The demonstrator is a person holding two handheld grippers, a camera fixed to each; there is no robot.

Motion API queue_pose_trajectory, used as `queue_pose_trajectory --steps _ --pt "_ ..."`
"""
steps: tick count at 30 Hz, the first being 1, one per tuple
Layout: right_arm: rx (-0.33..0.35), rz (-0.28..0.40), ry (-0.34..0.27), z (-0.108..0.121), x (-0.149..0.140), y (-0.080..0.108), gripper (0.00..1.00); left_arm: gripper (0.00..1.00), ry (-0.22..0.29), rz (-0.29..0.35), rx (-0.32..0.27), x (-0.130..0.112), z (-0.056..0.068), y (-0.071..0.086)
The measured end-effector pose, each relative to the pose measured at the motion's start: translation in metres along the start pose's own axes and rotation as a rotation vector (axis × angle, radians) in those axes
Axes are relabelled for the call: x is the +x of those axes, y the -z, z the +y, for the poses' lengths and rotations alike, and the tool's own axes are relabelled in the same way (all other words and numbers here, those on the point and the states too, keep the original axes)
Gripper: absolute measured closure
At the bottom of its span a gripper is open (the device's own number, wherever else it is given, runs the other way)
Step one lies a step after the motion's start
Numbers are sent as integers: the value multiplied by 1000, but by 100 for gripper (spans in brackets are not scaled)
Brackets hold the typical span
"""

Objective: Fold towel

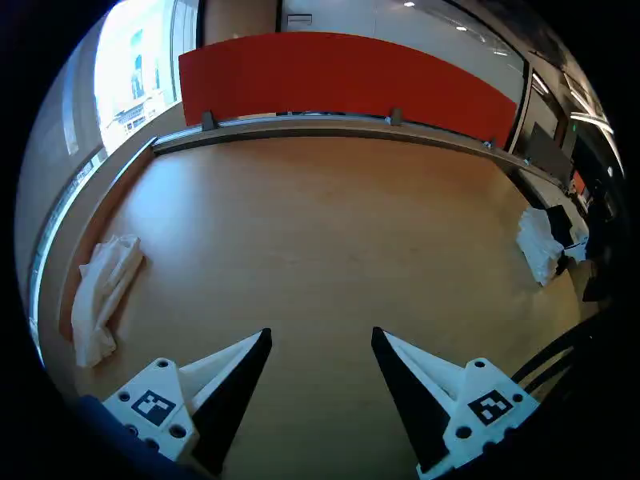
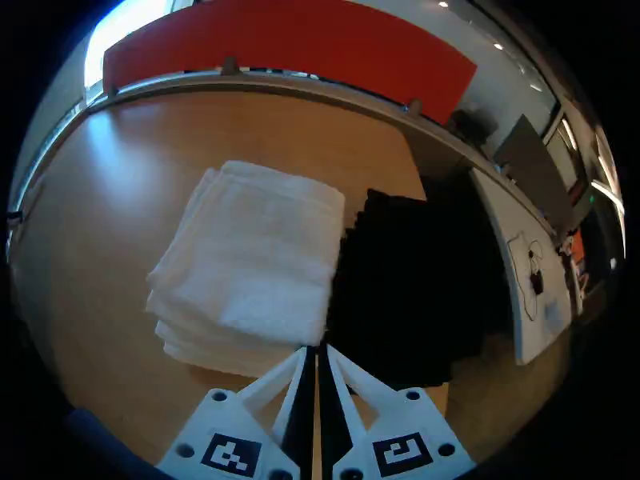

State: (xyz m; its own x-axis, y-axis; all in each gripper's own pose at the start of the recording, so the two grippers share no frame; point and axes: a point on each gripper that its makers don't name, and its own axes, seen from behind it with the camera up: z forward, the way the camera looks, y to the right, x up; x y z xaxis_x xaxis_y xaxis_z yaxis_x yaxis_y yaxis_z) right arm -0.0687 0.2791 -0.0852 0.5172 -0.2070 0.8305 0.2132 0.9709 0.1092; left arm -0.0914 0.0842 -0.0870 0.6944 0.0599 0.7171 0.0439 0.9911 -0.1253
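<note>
My left gripper gapes wide and empty over the tabletop. My right gripper is pinched closed on nothing, at the near edge of the folded towel stack.

Office, open-plan look. I'm over a long wooden desk with a red divider panel clipped along its back edge. Big window on one side, recessed ceiling lights overhead. In the right gripper view, a neighbouring white desk with cables on it.
</note>
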Motion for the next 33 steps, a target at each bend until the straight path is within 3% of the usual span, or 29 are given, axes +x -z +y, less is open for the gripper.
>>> queue_pose_trajectory --steps 9,22,33 --pt "-3 -41 -15 -1 -14 -13 98 7 0 -3 3 -1 0 0" --pt "-10 -37 -25 0 -12 -11 96 7 3 -4 3 -1 -1 0" --pt "-24 -21 -42 3 -12 -2 60 7 3 1 -2 1 0 0"
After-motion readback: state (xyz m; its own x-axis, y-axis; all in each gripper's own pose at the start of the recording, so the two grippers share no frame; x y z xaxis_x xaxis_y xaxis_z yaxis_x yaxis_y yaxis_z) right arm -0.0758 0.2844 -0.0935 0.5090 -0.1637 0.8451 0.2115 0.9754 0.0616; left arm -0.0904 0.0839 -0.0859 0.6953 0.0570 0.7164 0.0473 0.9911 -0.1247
